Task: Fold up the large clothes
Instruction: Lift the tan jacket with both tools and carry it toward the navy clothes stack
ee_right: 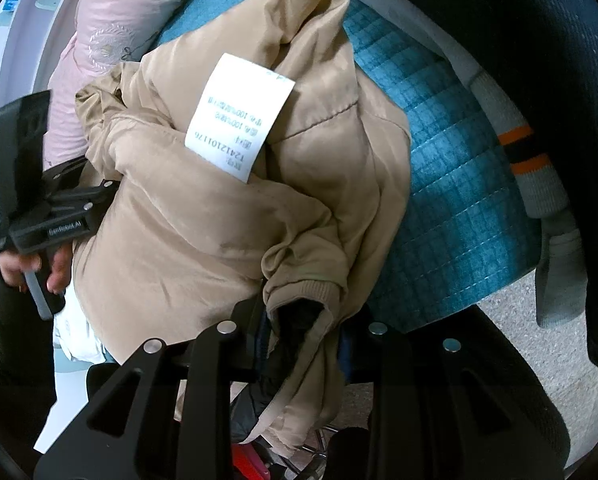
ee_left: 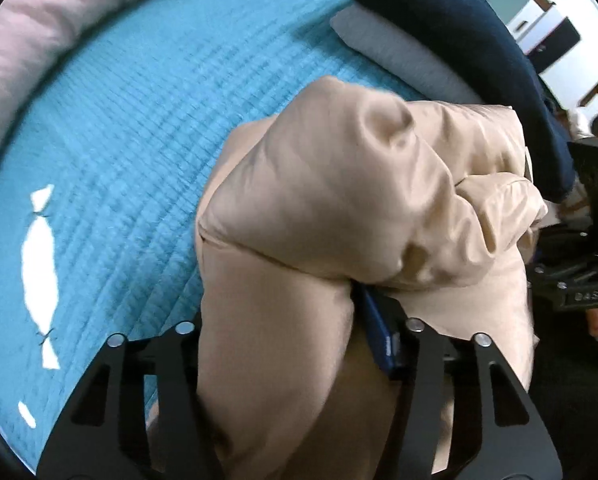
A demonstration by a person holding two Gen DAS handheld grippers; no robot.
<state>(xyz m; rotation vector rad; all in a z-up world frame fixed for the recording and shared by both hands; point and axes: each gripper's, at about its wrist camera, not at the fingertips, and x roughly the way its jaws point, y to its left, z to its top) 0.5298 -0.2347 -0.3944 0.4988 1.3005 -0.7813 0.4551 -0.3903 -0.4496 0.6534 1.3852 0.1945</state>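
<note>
Tan jacket [ee_right: 203, 216] bunched on teal quilt [ee_right: 451, 208], cuff in right tongs [ee_right: 299, 340]

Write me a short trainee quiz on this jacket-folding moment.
1. True or false: the white label on the jacket is hidden.
2. What is under the jacket? A. teal quilt B. wooden floor C. glass table
3. Fill in: the right hand-held gripper grips the jacket by its ____.
Key: 1 false; 2 A; 3 cuff.
</note>
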